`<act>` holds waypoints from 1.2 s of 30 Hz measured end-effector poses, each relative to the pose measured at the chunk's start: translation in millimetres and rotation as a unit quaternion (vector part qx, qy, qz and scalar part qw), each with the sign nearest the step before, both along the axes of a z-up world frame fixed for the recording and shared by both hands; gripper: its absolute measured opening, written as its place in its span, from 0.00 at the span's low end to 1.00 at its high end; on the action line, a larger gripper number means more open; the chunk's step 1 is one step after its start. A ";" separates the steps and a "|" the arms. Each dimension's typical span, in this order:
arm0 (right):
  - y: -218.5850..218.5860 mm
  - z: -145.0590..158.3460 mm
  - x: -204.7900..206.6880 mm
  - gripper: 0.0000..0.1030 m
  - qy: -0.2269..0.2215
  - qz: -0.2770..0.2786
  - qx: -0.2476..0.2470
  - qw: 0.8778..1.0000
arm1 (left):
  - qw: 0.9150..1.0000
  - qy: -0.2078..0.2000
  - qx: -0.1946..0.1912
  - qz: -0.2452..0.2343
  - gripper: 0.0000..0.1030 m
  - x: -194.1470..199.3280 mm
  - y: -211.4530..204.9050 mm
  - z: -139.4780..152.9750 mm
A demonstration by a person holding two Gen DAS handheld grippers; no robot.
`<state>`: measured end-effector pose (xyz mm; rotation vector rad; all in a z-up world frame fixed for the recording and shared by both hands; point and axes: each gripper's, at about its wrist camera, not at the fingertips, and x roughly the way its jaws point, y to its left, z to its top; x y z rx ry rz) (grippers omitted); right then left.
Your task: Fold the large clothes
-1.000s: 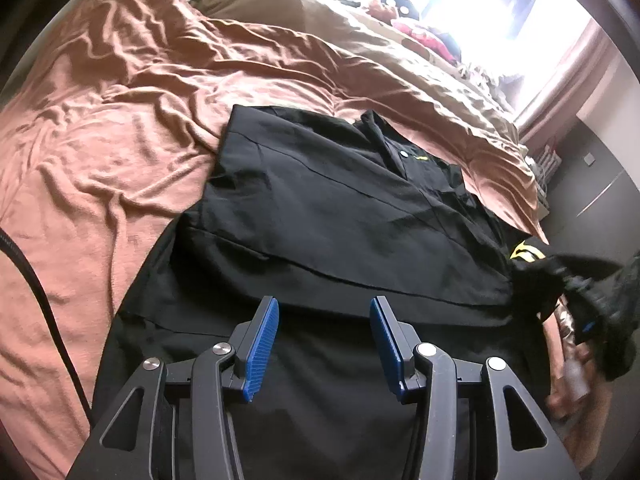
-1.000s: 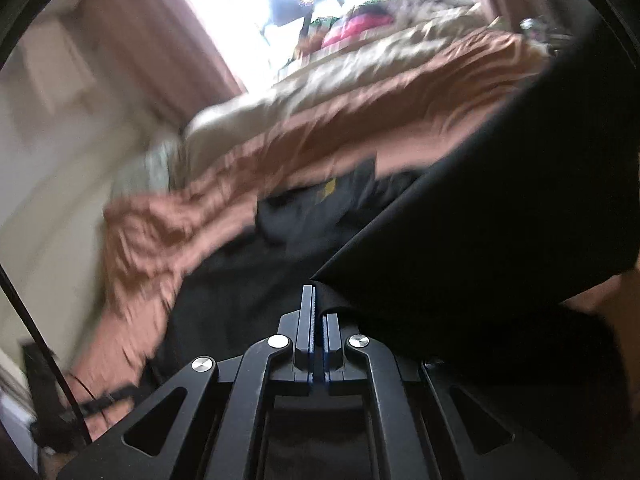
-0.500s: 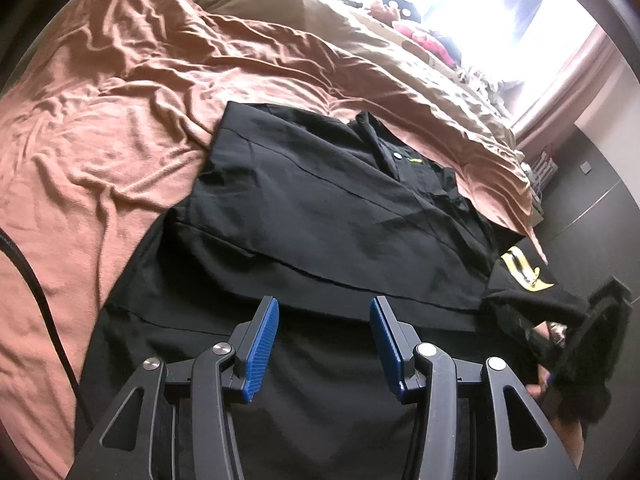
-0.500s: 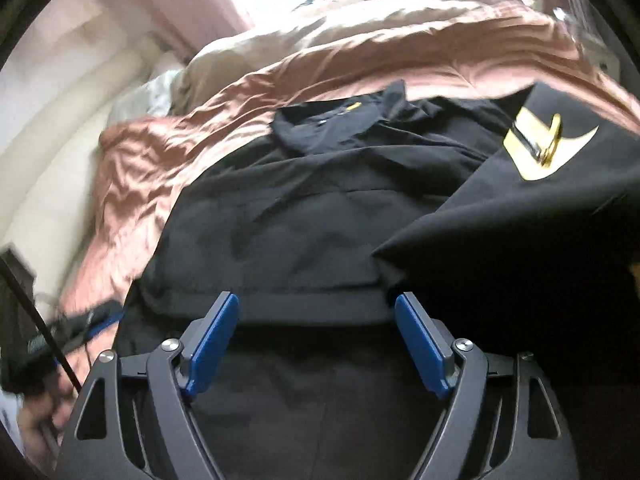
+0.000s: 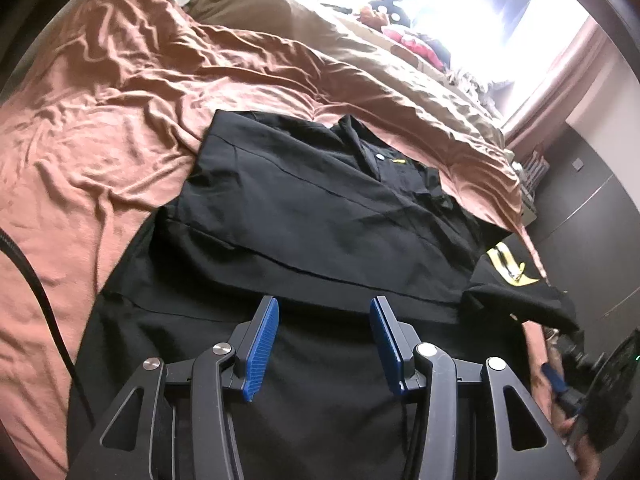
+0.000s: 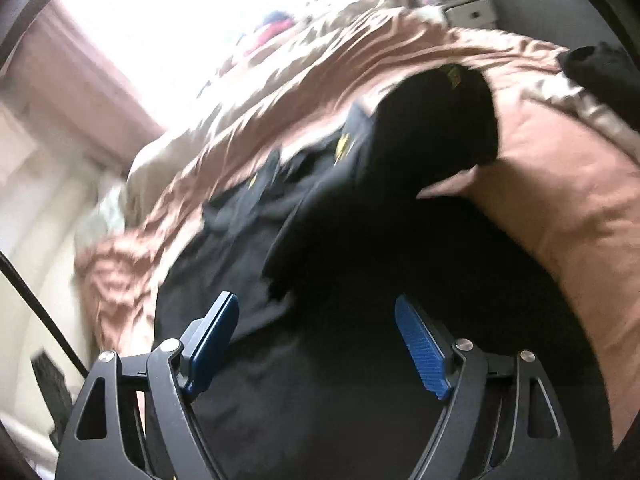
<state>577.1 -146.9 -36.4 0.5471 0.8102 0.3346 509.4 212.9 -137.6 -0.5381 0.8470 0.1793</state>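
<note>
Left wrist view looks across a large black polo shirt with a buttoned collar (image 5: 304, 216) spread flat on a bed covered with a wrinkled salmon-pink sheet (image 5: 100, 120). One side of the shirt is folded over the body, its edge making a straight line across the cloth. The other sleeve, bearing a yellow emblem (image 5: 510, 266), lies out at the right edge of the bed. The left claw (image 5: 324, 340) hovers low over the hem end of the shirt, its blue-padded fingers (image 5: 262, 344) spread apart with nothing between them. A beige duvet (image 5: 340, 44) lies bunched beyond the sheet, under a bright window (image 5: 460, 4). At the far right the right claw's body shows, held in a hand; a black cable (image 5: 36, 300) runs down the left side.

Right wrist view is blurred. The right claw (image 6: 316, 352) is likewise spread wide and grips nothing, poised above the same shirt (image 6: 360, 280), whose sleeve with the yellow emblem (image 6: 452, 72) rests on the pink sheet (image 6: 560, 200).
</note>
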 end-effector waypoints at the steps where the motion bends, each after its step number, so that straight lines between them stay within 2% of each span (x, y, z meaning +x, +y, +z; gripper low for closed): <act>1: -1.1 1.4 3.3 0.77 -0.004 -0.012 -0.007 1.000 | 1.000 -0.001 0.000 0.002 0.48 -1.5 2.7 0.3; 4: 5.9 1.4 24.7 0.76 0.003 -0.040 -0.033 0.999 | 1.000 -0.003 -0.005 0.012 0.48 -6.1 10.7 0.2; 5: 8.9 2.6 33.2 0.70 0.000 -0.051 -0.043 0.998 | 1.000 -0.003 -0.007 0.014 0.48 -7.0 12.9 0.0; 6: 15.3 4.7 40.0 0.46 -0.006 -0.052 -0.058 0.997 | 1.000 -0.004 -0.008 0.014 0.48 -7.6 15.0 -0.1; 7: 25.4 8.7 48.7 0.27 -0.011 -0.046 -0.083 0.995 | 1.000 -0.004 -0.007 0.015 0.48 -8.2 17.1 -0.1; 10: 63.5 22.9 70.9 0.10 -0.033 -0.009 -0.145 0.989 | 1.000 -0.005 -0.010 0.016 0.48 -9.9 24.1 -0.2; 12: 86.0 37.9 79.0 0.05 -0.059 0.011 -0.184 0.981 | 0.999 -0.008 -0.017 0.028 0.48 -13.3 30.9 -0.6; 16: 130.8 60.7 91.9 0.04 -0.096 0.052 -0.215 0.971 | 0.998 -0.010 -0.042 0.048 0.48 -16.7 42.1 -5.5; 22: 209.5 56.9 111.5 0.05 -0.119 0.139 -0.237 0.954 | 0.998 0.003 -0.037 0.057 0.48 -12.4 46.6 -14.3; 24: 234.6 48.5 115.0 0.06 -0.119 0.160 -0.248 0.948 | 0.997 0.006 -0.037 0.063 0.48 -12.3 49.2 -17.1; 26: 257.3 36.3 119.2 0.20 -0.110 0.182 -0.257 0.943 | 0.997 0.009 -0.038 0.069 0.48 -11.7 50.8 -19.5; 28: 270.5 28.1 121.0 0.78 -0.106 0.204 -0.243 0.942 | 0.997 0.010 -0.036 0.071 0.48 -10.8 50.5 -20.8; 29: 274.7 27.3 122.5 0.85 -0.106 0.212 -0.236 0.942 | 0.997 0.011 -0.034 0.071 0.48 -10.6 50.0 -21.2; 33: 270.8 18.8 138.1 0.86 -0.081 0.232 -0.207 0.947 | 0.997 0.014 -0.029 0.068 0.48 -8.5 48.0 -22.3; 36: 239.1 27.2 139.3 0.85 -0.084 0.236 -0.190 0.949 | 0.997 0.016 -0.026 0.066 0.48 -7.9 45.8 -22.5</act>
